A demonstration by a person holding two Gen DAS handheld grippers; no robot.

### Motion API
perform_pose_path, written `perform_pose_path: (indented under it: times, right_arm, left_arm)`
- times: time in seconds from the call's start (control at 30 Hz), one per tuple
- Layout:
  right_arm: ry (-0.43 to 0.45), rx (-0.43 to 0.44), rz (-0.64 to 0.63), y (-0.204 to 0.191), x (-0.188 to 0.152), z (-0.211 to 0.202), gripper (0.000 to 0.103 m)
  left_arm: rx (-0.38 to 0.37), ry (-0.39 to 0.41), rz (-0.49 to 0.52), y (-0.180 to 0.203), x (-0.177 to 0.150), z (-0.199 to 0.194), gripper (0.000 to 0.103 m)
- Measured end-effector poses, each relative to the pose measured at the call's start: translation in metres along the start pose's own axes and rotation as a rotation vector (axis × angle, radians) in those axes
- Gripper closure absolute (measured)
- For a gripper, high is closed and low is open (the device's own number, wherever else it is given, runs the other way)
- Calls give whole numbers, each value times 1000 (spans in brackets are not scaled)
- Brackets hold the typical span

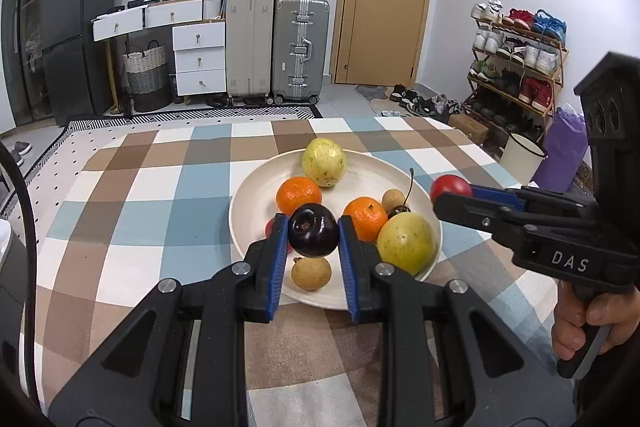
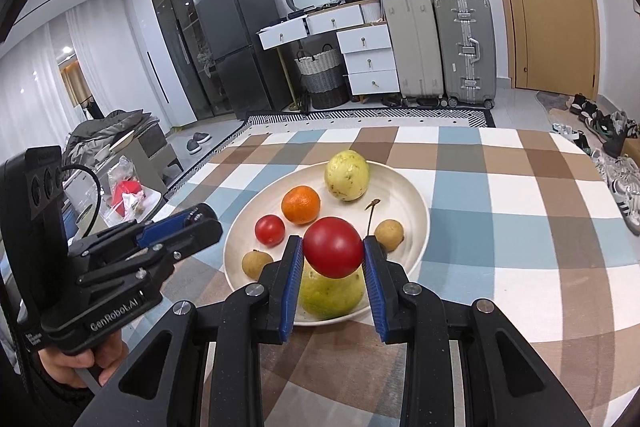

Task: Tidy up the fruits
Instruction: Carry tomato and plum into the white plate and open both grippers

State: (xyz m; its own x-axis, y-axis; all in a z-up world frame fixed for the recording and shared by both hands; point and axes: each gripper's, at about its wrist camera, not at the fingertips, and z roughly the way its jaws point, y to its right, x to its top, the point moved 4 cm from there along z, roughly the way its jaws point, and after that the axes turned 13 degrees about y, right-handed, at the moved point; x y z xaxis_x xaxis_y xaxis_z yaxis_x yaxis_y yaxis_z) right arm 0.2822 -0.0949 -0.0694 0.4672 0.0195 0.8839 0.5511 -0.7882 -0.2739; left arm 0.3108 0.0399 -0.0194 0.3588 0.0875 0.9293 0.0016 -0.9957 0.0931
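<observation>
1. The left gripper (image 1: 313, 235) has its blue-padded fingers closed on a dark purple round plum (image 1: 313, 235), held just above the near part of the wide cream ceramic plate (image 1: 256, 187).
2. The right gripper (image 2: 333, 253) has its fingers pressed against a smooth red tomato (image 2: 333, 247), held over the plate's near edge.
3. On the plate lie two yellow-green guavas (image 1: 324, 161), two oranges (image 1: 299, 195), two small tan longans (image 1: 311, 273), a small red tomato (image 2: 269, 230) and a dark stemmed cherry (image 1: 398, 210).
4. The plate sits on a tabletop with a checked blue, brown and white cloth (image 1: 160, 187).
</observation>
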Motion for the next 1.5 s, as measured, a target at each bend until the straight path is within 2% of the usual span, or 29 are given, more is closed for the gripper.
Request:
perform_pose_path:
  times: [0.47, 0.83, 0.9, 1.07, 1.23, 1.3, 1.4, 1.47, 1.5]
  right_arm:
    - [-22, 33, -52, -29, -7, 26, 73]
    - [-24, 21, -49, -26, -11, 34, 73]
    - [-20, 26, -48, -26, -11, 33, 70]
    - [4, 13, -65, -25, -10, 25, 54]
    - [12, -11, -76, -20, -10, 18, 50]
    - [15, -22, -76, -16, -10, 15, 47]
    - [22, -37, -72, -11, -10, 10, 40]
    - [29, -46, -72, -8, -10, 6, 31]
    - [33, -52, -77, -7, -10, 4, 28]
  left_arm:
    - [10, -10, -5, -8, -9, 14, 81]
    - [9, -10, -4, -11, -15, 24, 81]
    - [8, -11, -2, -10, -15, 24, 81]
    - [4, -10, -5, -8, -16, 24, 81]
    - [6, -9, -6, -8, -16, 23, 80]
    - [5, -11, -7, -6, -15, 21, 76]
    - [15, 0, -14, -8, -13, 16, 62]
    - [30, 17, -22, -11, -11, 10, 38]
    - [37, 26, -27, -13, -10, 8, 30]
